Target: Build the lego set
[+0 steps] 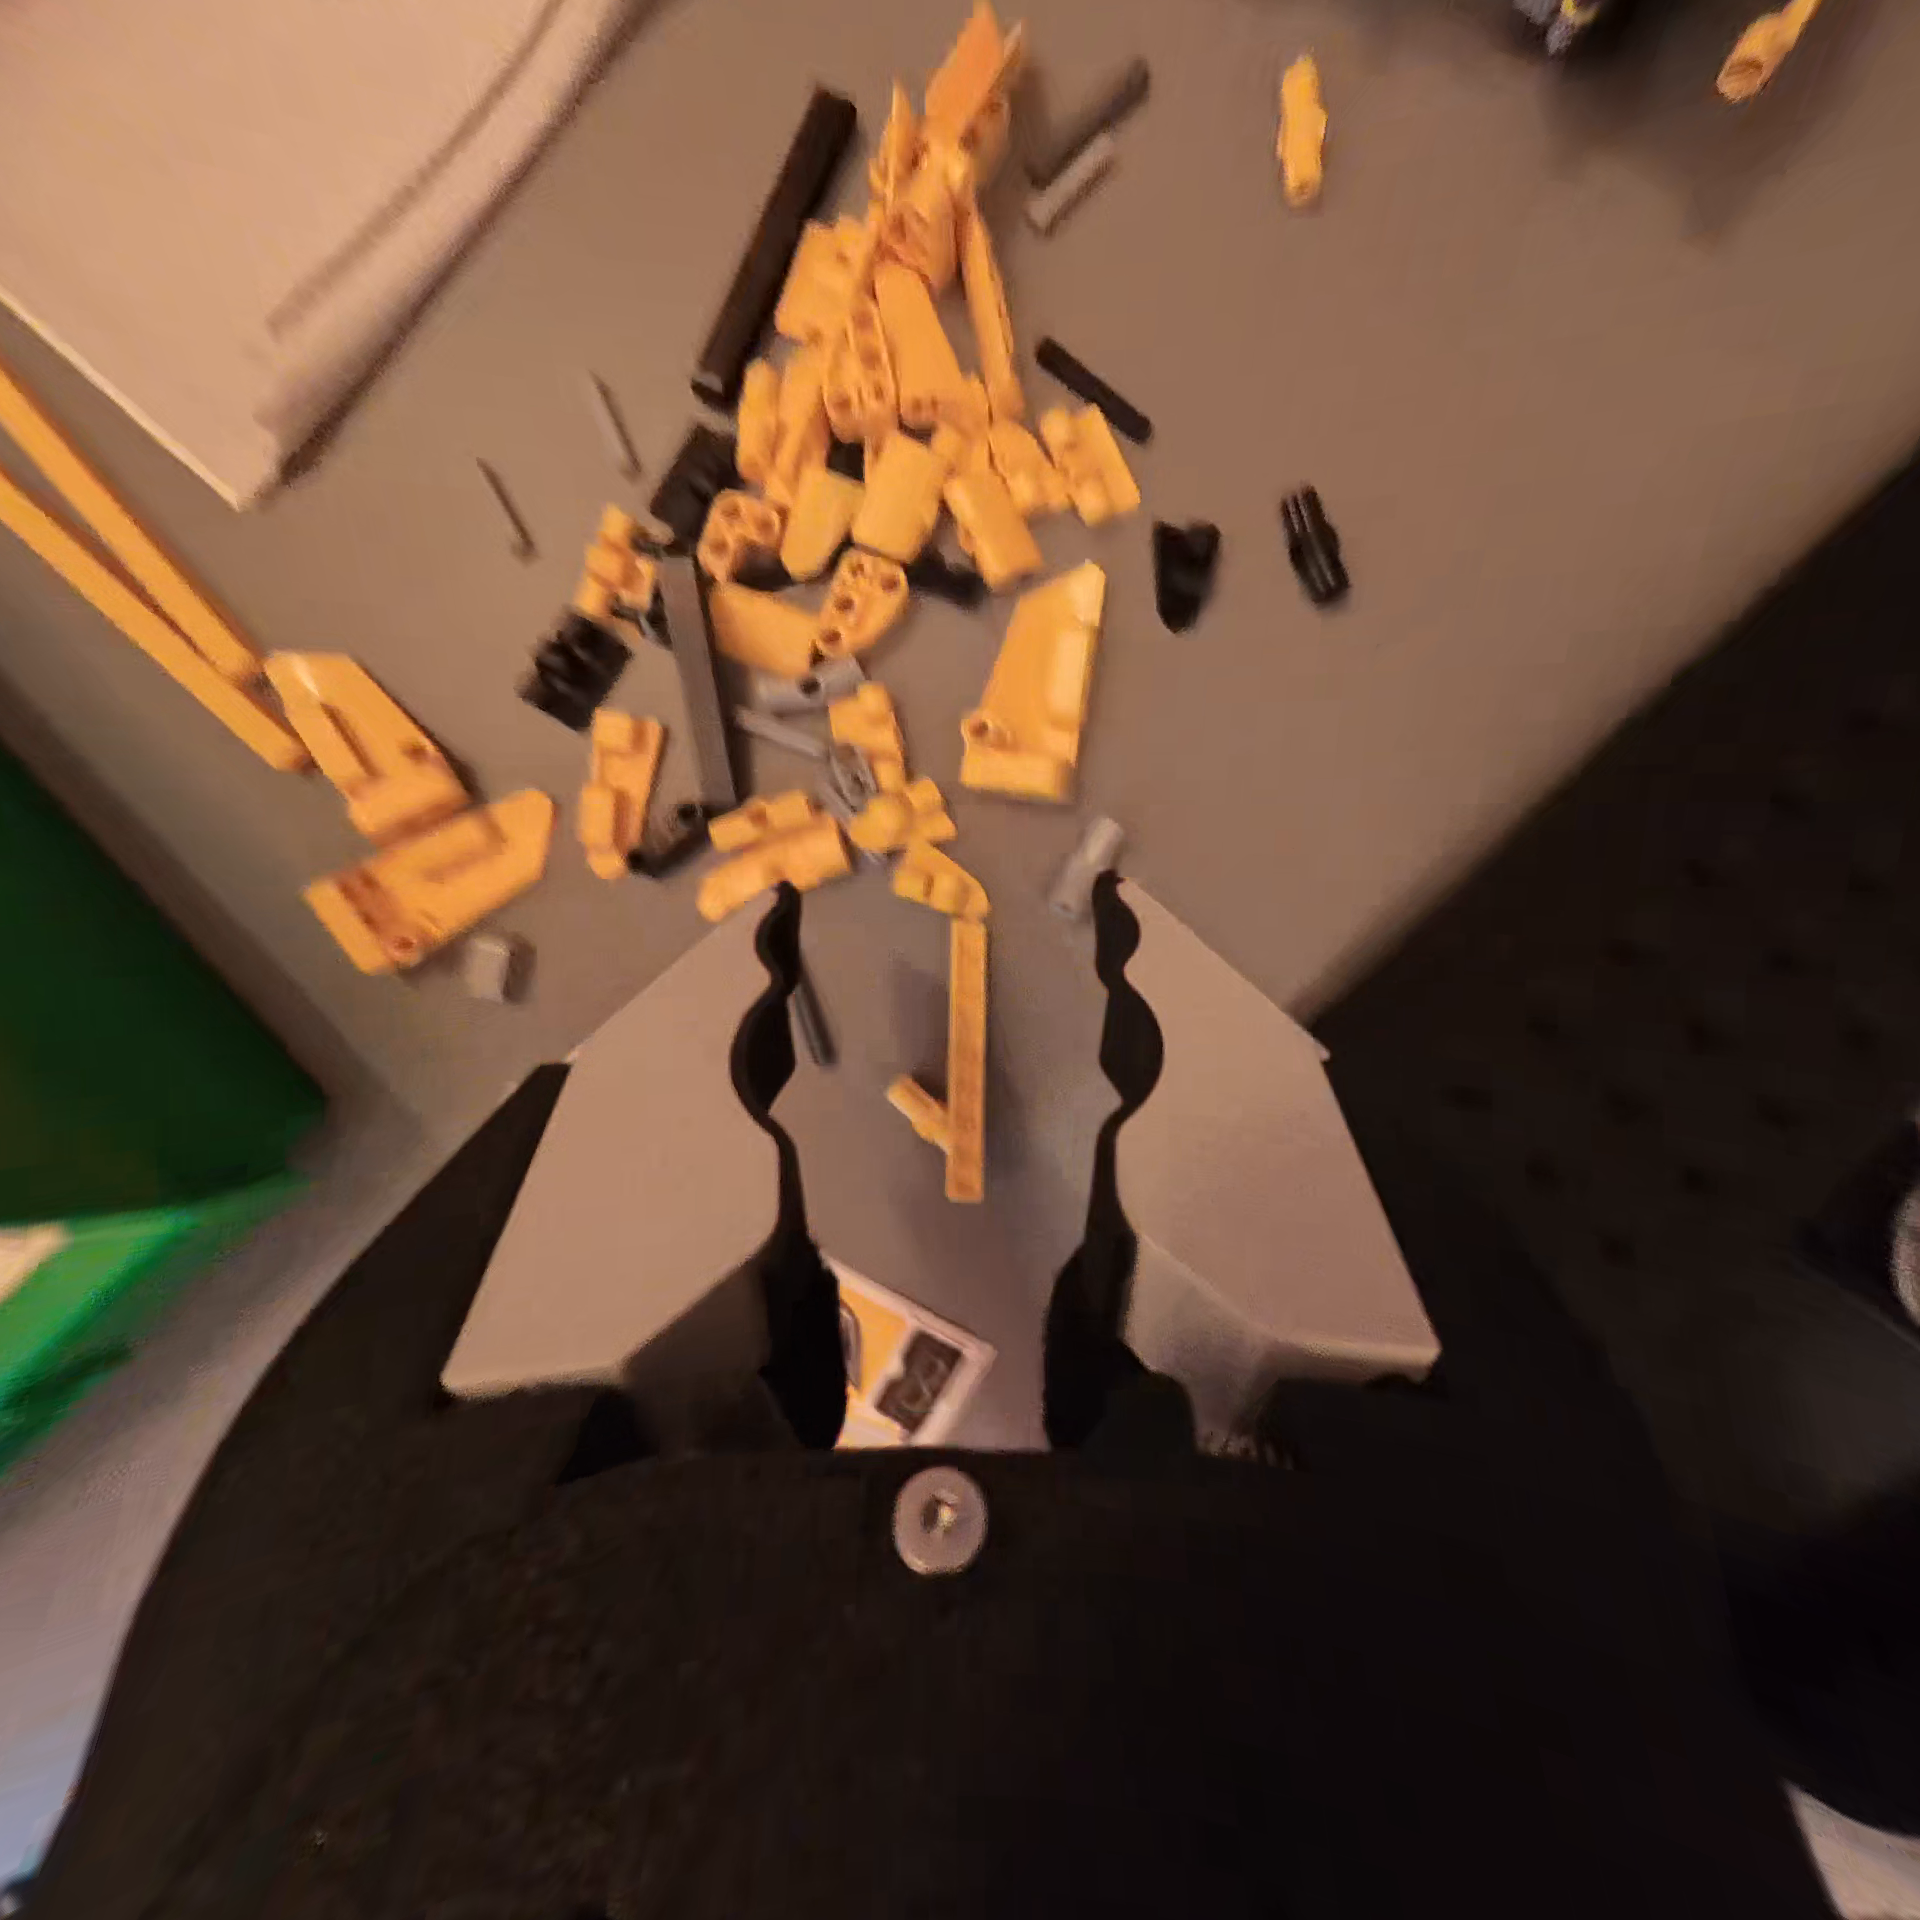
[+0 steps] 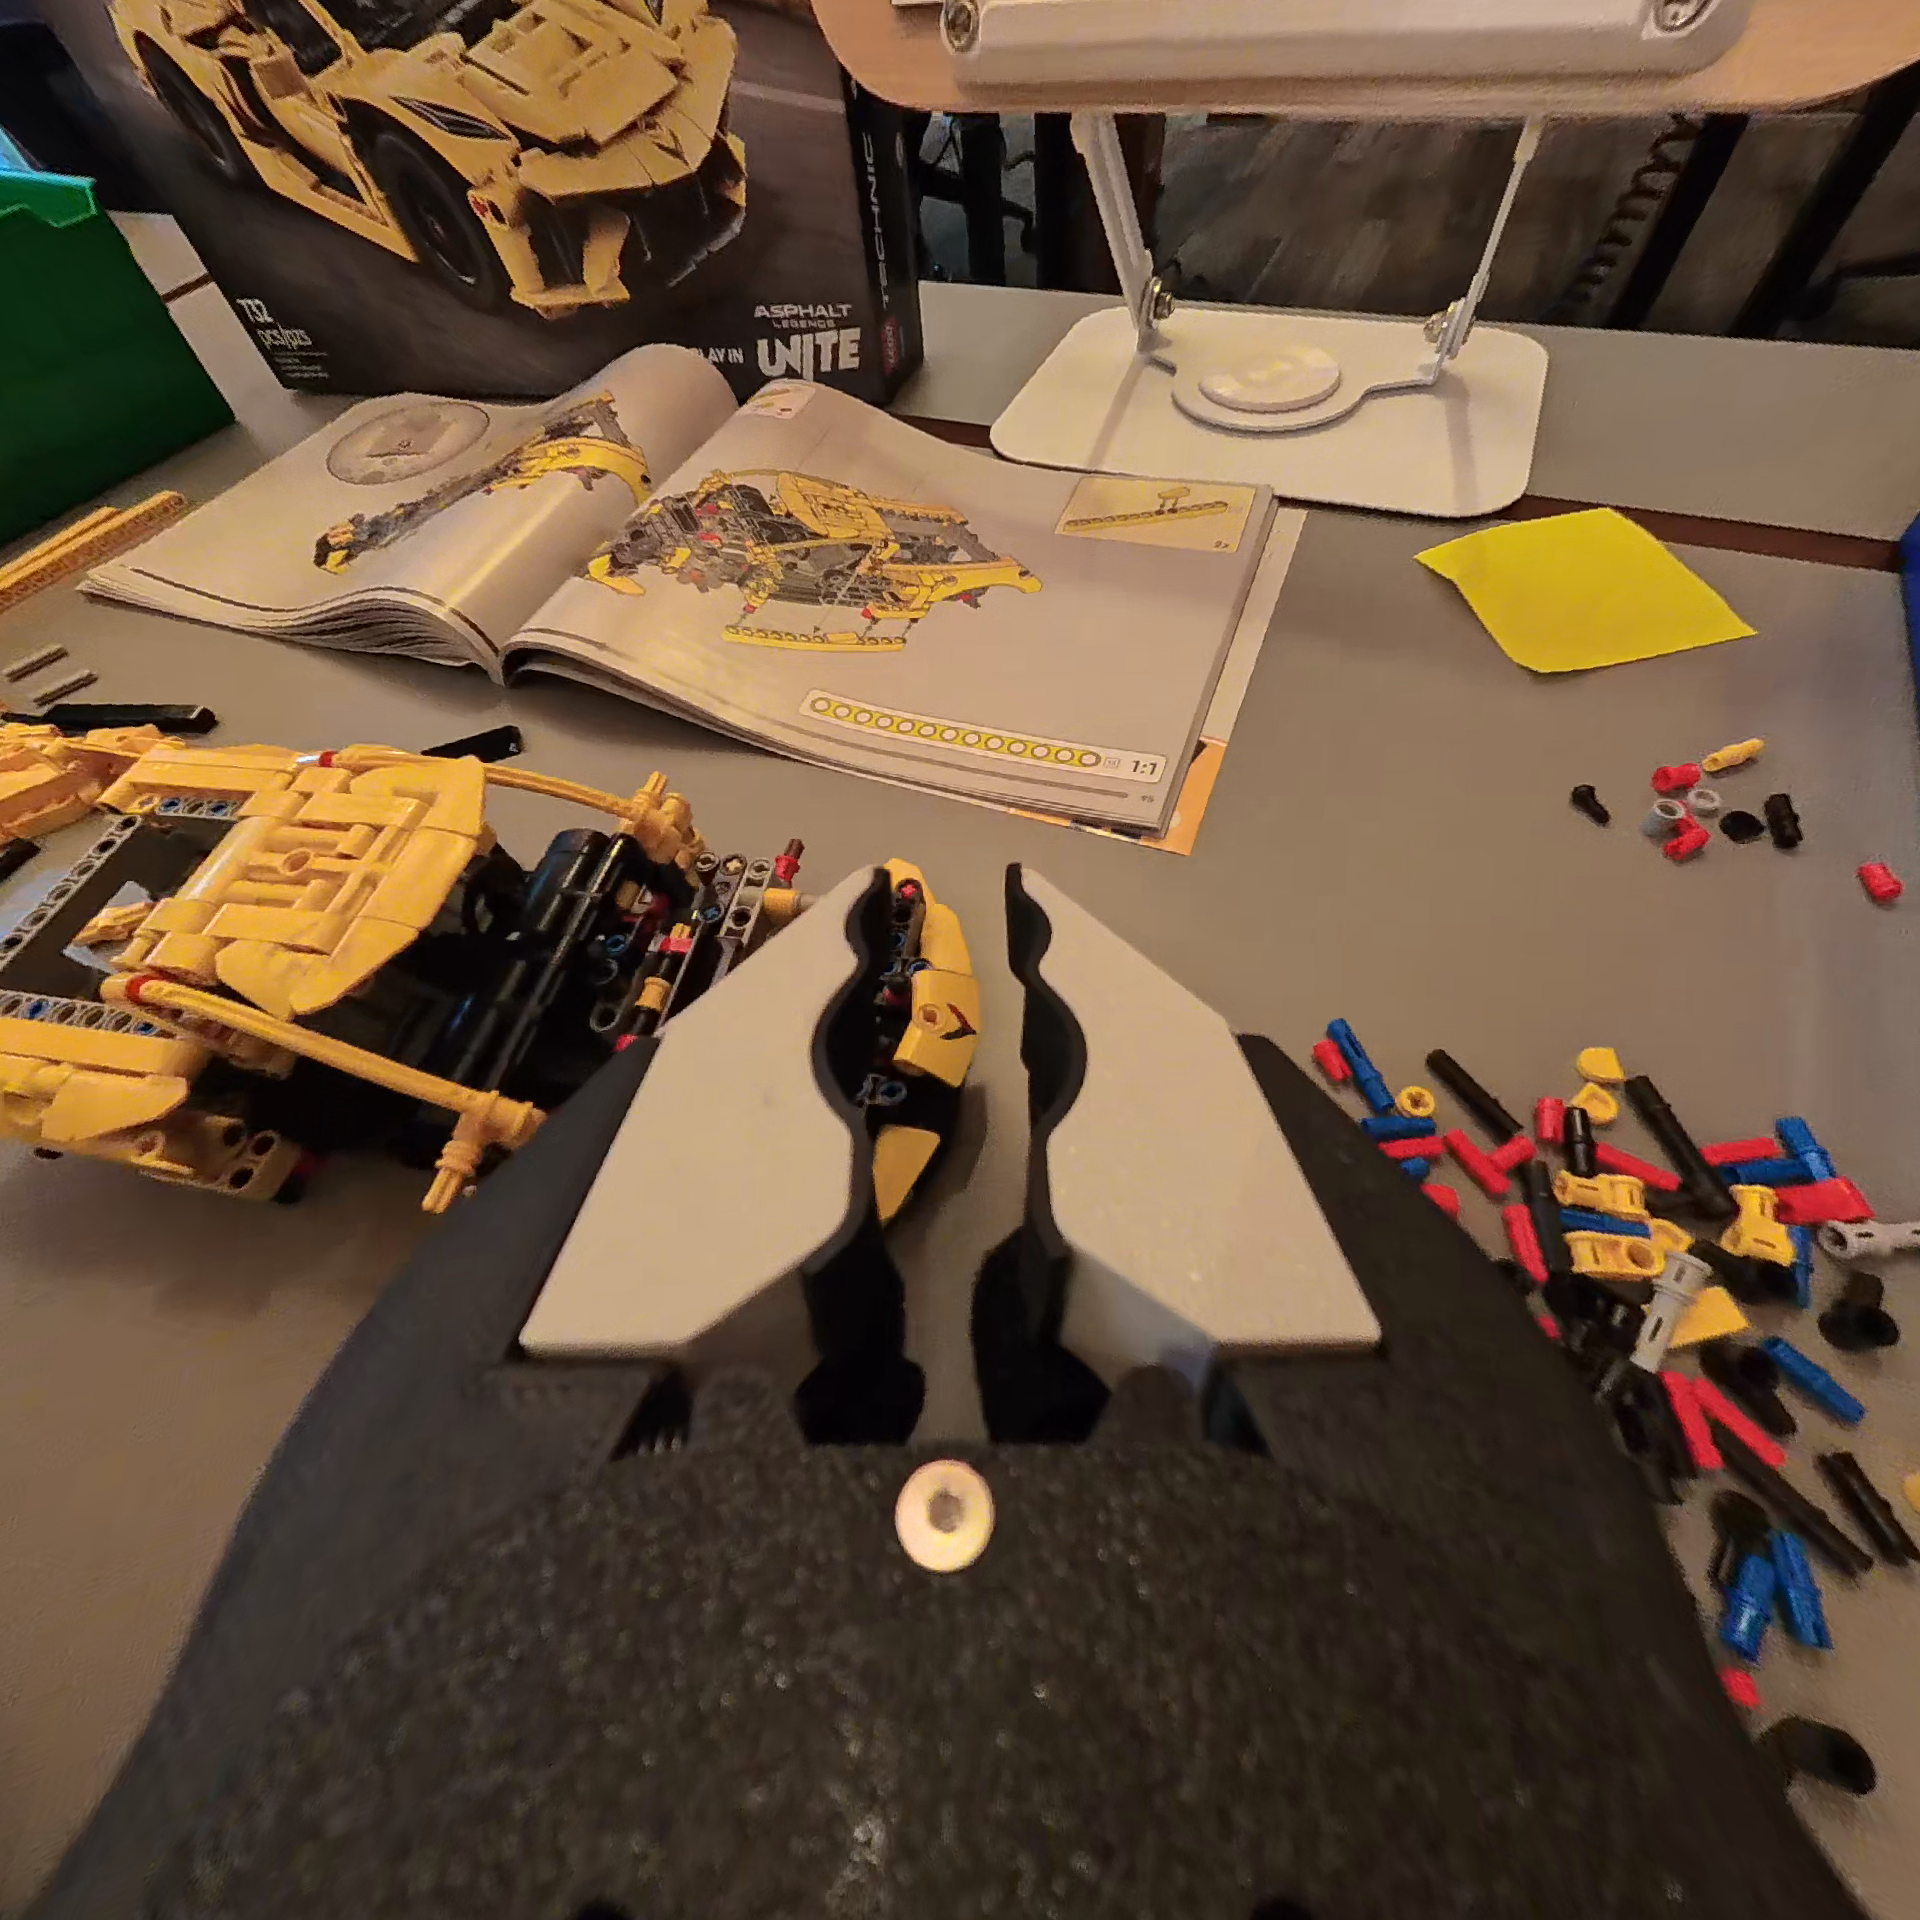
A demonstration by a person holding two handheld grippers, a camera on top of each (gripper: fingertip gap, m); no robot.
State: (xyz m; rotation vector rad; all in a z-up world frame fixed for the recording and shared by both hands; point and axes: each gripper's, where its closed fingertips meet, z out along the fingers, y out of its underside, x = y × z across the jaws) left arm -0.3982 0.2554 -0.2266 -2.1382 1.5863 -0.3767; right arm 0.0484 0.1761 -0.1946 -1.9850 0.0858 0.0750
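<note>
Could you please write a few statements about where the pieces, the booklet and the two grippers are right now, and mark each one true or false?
1. The left gripper is open above loose yellow pieces. True.
2. The instruction booklet is closed. False: it lies open on the table.
3. The right gripper is clamped on a red pin. False: it is open and holds nothing.
4. The partly built yellow car lies to the left of the right gripper. True.
5. A yellow paper square lies beside the white stand. True.
</note>
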